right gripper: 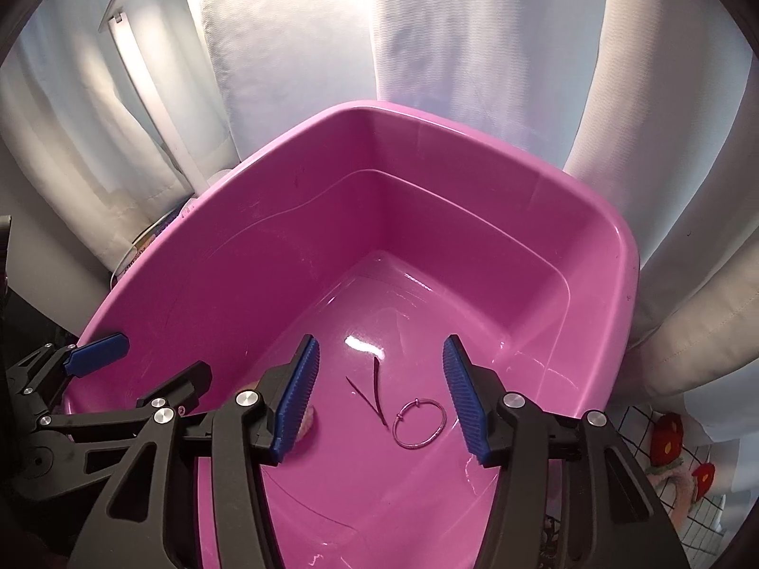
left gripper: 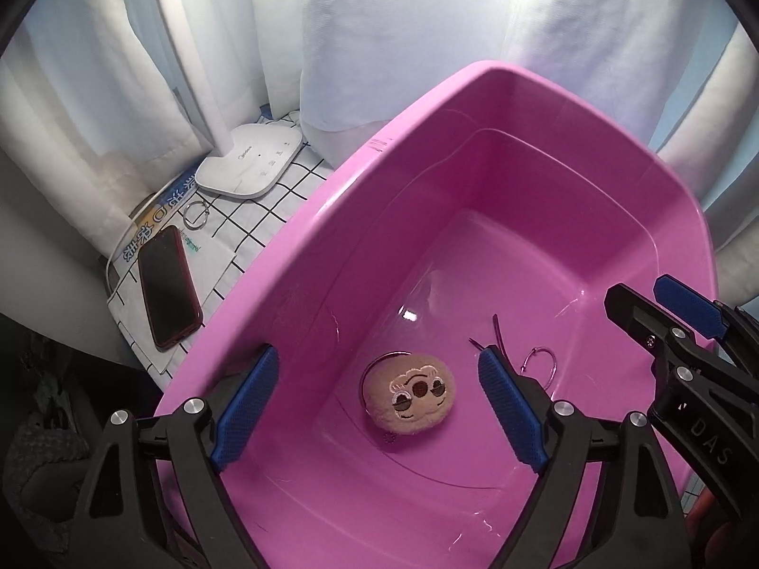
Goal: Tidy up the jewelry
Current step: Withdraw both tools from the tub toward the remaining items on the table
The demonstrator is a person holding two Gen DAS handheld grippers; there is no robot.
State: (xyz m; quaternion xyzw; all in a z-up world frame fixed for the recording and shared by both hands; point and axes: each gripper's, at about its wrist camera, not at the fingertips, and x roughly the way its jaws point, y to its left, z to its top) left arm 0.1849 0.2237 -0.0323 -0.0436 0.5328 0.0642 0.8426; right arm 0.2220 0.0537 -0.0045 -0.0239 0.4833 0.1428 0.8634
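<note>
A pink plastic tub (left gripper: 303, 218) (right gripper: 612, 256) fills both views. On its floor lie a beige plush face charm on a ring (left gripper: 411, 392), a thin dark hairpin (left gripper: 495, 339) (right gripper: 374, 391) and a silver ring bangle (left gripper: 541, 364) (right gripper: 420, 424). My left gripper (left gripper: 377, 410) is open and empty, hanging over the charm, with its blue pads (left gripper: 246, 408) on either side. My right gripper (right gripper: 382, 398) is open and empty above the hairpin and bangle; it also shows at the right of the left wrist view (left gripper: 664, 313). The charm is mostly hidden behind a finger in the right wrist view.
Left of the tub, on a checked cloth (left gripper: 265, 204), lie a dark phone (left gripper: 168, 284), a white lamp base (left gripper: 249, 161), another silver ring (left gripper: 196, 215) and printed packets. White curtains hang behind. A cloth with red flowers (right gripper: 673, 455) lies at the right.
</note>
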